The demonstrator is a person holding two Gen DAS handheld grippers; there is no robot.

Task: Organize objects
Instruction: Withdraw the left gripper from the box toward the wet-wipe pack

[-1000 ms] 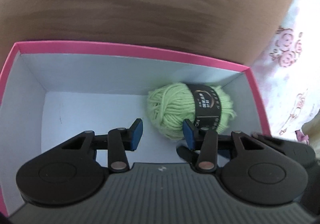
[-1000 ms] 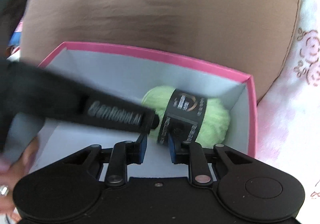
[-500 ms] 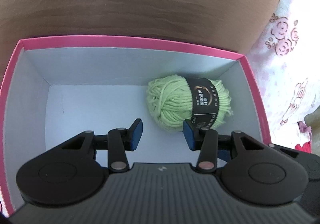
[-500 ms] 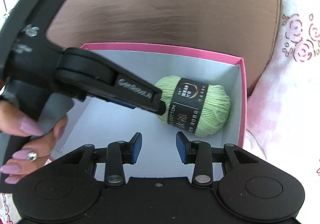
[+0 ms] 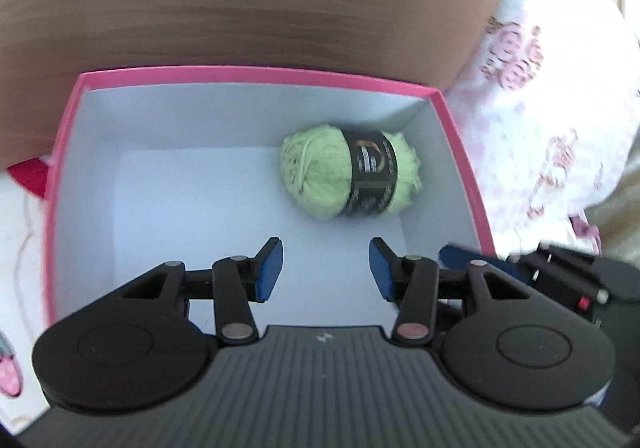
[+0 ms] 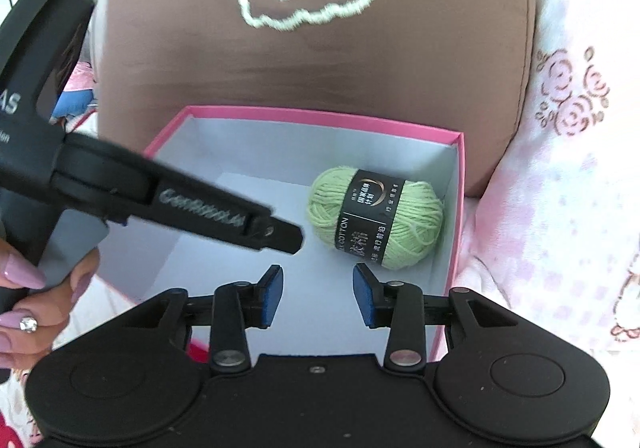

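Both tongs, left [image 5: 325, 268] and right [image 6: 318, 296], were opening, empty, above the green yarn ball [image 6: 376, 219] lying inside the pink-rimmed cardboard box [image 6: 320, 115]; placement looked complete, fetching another item apparently next.

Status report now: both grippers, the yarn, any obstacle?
Left gripper and right gripper opening, nothing between jaws. Light green yarn ball lies in pink cardboard box. No obstacle.

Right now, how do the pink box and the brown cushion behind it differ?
The pink box is rigid, straight-edged and open-topped, with pale inner walls; the brown cushion is soft and rounded. The box holds a green yarn ball; the cushion holds nothing and bears a stitched cloud outline. Both rest on the same floral pink bedding.
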